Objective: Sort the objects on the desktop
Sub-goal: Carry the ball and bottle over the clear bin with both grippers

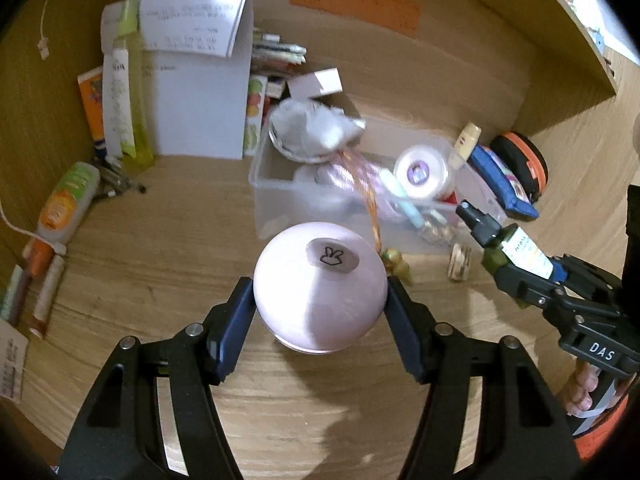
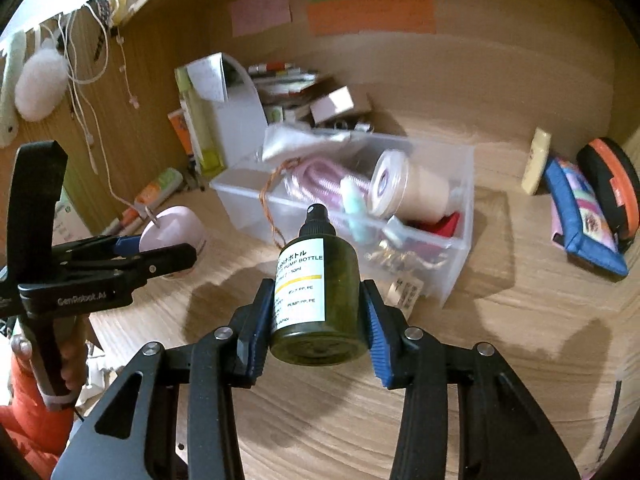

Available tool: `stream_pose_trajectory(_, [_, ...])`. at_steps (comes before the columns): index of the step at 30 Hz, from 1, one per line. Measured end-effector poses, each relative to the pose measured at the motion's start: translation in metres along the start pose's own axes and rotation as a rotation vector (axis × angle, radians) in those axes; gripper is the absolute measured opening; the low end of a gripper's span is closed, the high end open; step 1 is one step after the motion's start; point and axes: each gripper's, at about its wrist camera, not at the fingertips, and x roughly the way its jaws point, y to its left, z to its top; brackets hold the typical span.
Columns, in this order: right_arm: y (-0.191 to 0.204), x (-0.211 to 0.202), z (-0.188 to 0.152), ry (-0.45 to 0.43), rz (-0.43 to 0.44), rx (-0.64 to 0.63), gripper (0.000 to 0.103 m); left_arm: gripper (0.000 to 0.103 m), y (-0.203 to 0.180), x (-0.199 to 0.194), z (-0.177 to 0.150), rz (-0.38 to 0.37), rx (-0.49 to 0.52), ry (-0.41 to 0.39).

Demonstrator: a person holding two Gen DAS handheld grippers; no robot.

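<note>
My left gripper is shut on a round pale pink object with a small rabbit sticker on top, held above the wooden desk. The same pink object shows in the right wrist view between the left gripper's blue pads. My right gripper is shut on a dark green pump bottle with a white label and black spray head, lifted off the desk. That bottle appears at the right of the left wrist view. A clear plastic bin stands behind both.
The bin holds a pink cord, a white jar and small items. A blue pouch and an orange-rimmed case lie at the right. Tubes, a white file box and papers crowd the left corner. A small wooden ring lies by the bin.
</note>
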Motion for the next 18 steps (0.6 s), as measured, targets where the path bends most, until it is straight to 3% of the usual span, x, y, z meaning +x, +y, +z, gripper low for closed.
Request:
stream_pose_trajectory(7, [-0.006, -0.010, 0.017, -0.050, 0.000, 0.004, 0.038, 0.064, -0.002, -0.008, 0.024, 0.037, 0.018, -0.045])
stream_pose_trajectory(18, [-0.020, -0.002, 0.039, -0.085, -0.014, 0.031, 0.038, 0.064, 0.005, 0.011, 0.057, 0.061, 0.028, -0.044])
